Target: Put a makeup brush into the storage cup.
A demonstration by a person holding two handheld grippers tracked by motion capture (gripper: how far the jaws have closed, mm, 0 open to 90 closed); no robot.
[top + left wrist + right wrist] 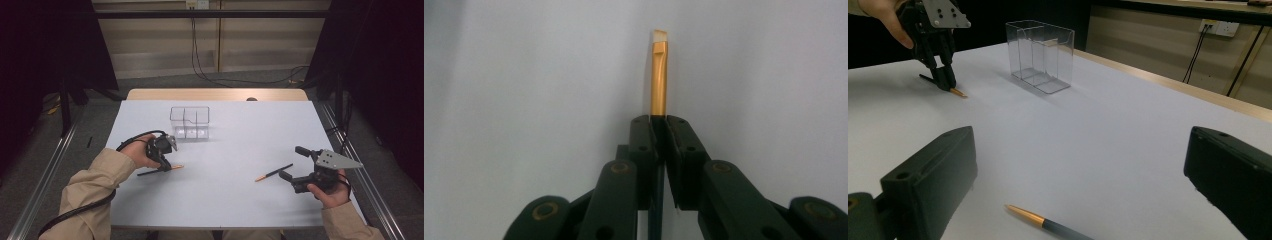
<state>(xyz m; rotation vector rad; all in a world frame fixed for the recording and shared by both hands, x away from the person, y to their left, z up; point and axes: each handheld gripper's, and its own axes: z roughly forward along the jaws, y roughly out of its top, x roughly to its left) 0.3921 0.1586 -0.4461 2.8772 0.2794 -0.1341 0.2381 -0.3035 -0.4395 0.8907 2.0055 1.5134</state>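
Gold-tipped pen (659, 75) sits clamped in the left gripper's (166, 161) fingers at the worktop's (225, 195) nine o'clock; right gripper's (292, 164) fingers gape around a second pen (273, 173).

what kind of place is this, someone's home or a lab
Most likely a lab recording bench, not a home: a bare white table framed by dark curtains, loose cables running across the floor, and a hand-held gripper in use on a brush.

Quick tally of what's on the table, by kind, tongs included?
Pens: 2, one in the left tongs at, one loose at
Clear boxes: 1
Tongs: 2, right tongs at
Total: 5
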